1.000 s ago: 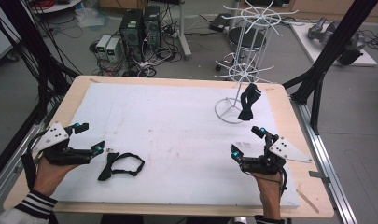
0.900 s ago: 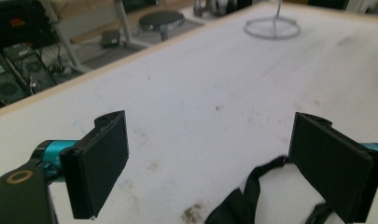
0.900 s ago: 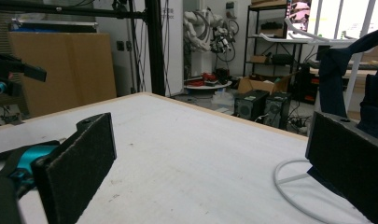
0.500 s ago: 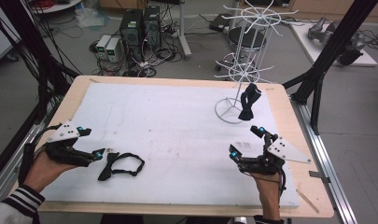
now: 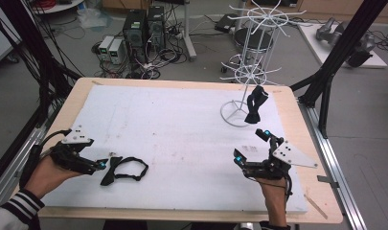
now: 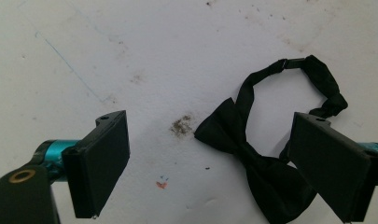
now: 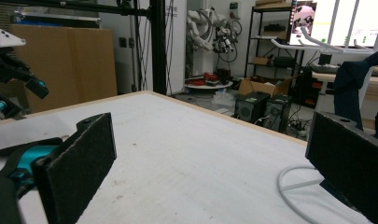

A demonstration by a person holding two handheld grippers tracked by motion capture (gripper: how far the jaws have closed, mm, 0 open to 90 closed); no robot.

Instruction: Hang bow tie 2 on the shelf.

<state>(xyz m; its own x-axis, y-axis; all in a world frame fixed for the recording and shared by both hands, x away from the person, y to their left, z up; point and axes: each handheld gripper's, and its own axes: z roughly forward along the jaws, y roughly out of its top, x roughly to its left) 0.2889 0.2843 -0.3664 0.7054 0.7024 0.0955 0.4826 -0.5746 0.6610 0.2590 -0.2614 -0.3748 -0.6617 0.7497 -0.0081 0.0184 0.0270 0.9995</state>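
Black satin bow tie (image 6: 252, 154) lies crumpled between open left tool (image 6: 224, 158) jaws.

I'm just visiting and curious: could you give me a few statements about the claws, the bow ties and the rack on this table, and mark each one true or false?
1. The left claw is wide open beside the black fabric bow tie with its strap on the table. True.
2. The right claw clamps a bow tie. False: it is open and holds nothing.
3. A second dark bow tie hangs on the white wire rack. True.
4. The table's white foam mat carries three bow ties. False: one lies on it.
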